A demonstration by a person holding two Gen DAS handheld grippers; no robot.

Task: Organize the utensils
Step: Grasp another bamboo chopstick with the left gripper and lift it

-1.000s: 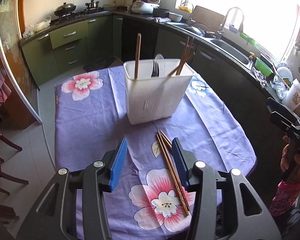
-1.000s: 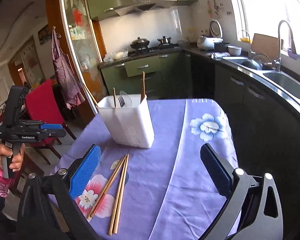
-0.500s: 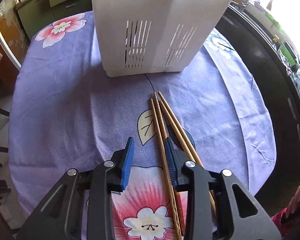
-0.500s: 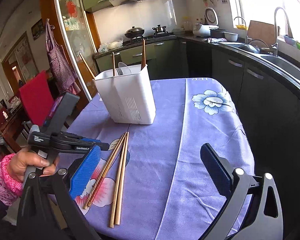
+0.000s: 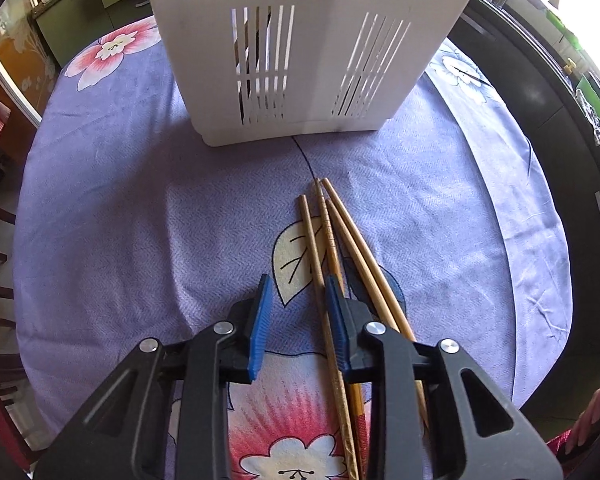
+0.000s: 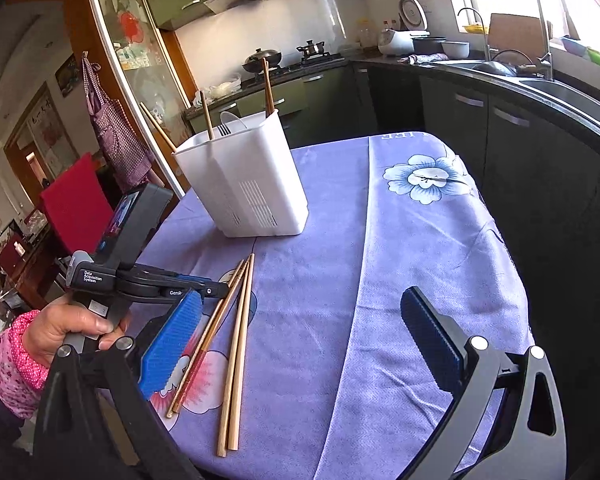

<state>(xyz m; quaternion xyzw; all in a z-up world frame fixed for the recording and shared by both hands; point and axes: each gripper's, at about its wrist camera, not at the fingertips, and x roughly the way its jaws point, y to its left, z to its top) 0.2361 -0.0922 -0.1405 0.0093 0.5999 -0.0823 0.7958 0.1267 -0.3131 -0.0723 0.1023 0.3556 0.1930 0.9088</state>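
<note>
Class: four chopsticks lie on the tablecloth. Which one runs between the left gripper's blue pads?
The leftmost chopstick in the left wrist view. It alone passes between the left gripper pads, against the right one; the other three pass under that finger.

So the utensil holder [image 6: 248, 184] sits on the surface [image 6: 380, 264] toward 12 o'clock in the right wrist view, with a few chopsticks, a fork and a spoon standing in it. The loose chopsticks [image 6: 236, 336] lie on the surface at about 7 o'clock from the holder, tips toward it. The left gripper [image 6: 204, 292] comes in from 9 o'clock, right over them. In the left wrist view, one chopstick [image 5: 320, 280] runs between the jaws; the other three lie just outside, toward 3 o'clock.
</note>
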